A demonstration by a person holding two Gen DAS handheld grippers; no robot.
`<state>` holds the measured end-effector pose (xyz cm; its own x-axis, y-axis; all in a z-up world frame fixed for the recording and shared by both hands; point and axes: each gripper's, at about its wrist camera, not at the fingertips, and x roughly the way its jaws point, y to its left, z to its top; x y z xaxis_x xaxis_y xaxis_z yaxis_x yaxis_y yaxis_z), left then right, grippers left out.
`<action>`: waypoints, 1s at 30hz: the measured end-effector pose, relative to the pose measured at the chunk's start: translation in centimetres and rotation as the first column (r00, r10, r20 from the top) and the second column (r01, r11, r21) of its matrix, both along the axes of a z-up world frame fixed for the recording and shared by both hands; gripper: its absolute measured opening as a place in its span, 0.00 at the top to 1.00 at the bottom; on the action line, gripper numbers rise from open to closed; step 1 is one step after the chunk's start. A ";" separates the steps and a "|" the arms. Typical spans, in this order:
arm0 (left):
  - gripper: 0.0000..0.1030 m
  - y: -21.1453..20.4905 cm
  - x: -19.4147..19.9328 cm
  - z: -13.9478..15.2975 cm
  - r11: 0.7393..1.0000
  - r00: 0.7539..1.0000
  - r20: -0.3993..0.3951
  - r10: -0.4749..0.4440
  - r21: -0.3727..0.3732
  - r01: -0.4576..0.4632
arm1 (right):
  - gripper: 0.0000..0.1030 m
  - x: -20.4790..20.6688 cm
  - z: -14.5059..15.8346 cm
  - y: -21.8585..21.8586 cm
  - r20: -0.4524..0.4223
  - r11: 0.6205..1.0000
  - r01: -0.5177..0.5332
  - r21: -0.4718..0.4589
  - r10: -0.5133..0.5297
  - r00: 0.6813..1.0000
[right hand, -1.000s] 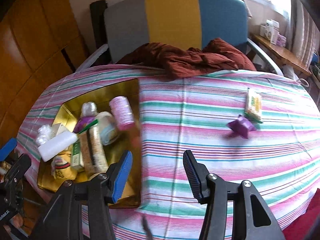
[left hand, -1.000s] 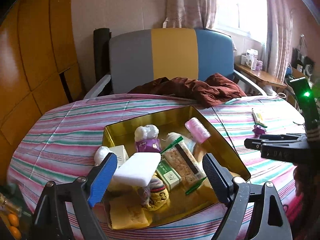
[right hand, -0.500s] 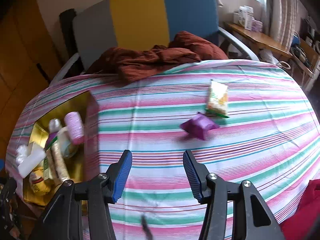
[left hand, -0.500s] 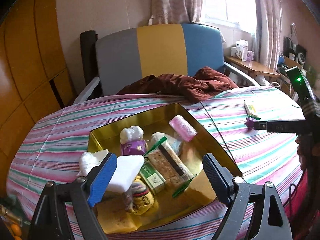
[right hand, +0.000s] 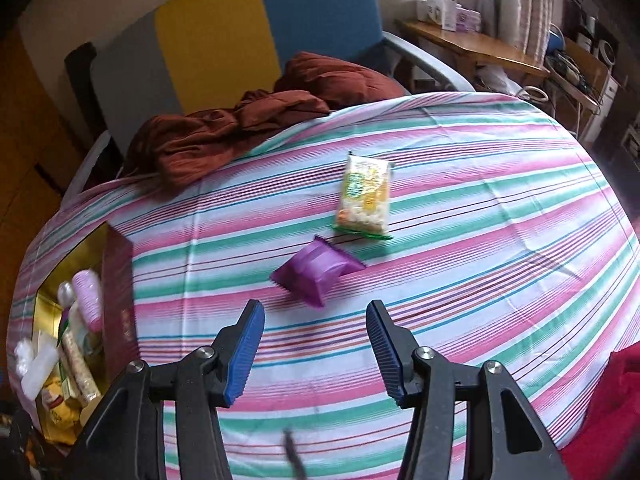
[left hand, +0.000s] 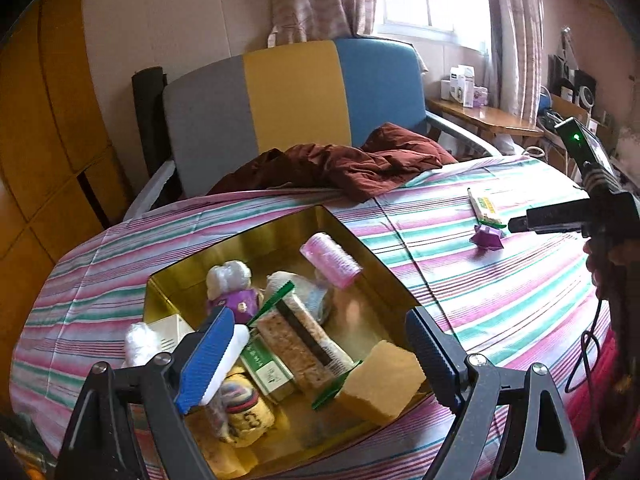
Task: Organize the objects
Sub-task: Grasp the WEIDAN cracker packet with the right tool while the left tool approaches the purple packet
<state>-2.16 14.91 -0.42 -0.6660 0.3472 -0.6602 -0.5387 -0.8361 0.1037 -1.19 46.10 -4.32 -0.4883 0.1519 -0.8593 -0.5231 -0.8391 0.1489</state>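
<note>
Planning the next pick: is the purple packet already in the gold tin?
No, the purple packet lies on the striped cloth, outside the gold tin, just ahead of the open right gripper.

Both tools are built alike: black angular frames, each carrying two fingers faced with ridged blue pads, and a round silver screw head at every pivot. On the left tool (left hand: 316, 352) the two arms spread in a wide V with two screws showing on each side. The right tool (right hand: 316, 350) has the same black arms and the same silver screws, its blue pads finely toothed along the inner faces. Seen from the left tool's side, the right tool (left hand: 560, 220) carries a black block on top with a small green light glowing on it, and a thin black cable loops down below it. A red garment (right hand: 608, 408) shows just beside the right tool's frame.
</note>
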 end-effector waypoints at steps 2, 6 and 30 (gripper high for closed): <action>0.15 0.5 0.0 -0.1 1.000 1.000 0.003 -0.010 -0.004 0.010 | 0.48 -0.2 -0.2 0.8 0.006 1.000 0.015 -0.006 -0.015 1.000; 0.14 1.3 -0.3 -0.4 1.000 1.000 0.009 -0.024 -0.010 0.024 | 0.48 -0.6 -0.6 2.2 0.016 0.999 0.040 -0.019 -0.040 0.999; 0.13 5.1 -1.5 -2.2 0.996 0.995 0.065 -0.081 -0.037 0.083 | 0.36 -4.0 -3.7 10.1 -0.017 0.973 0.192 -0.127 -0.195 0.981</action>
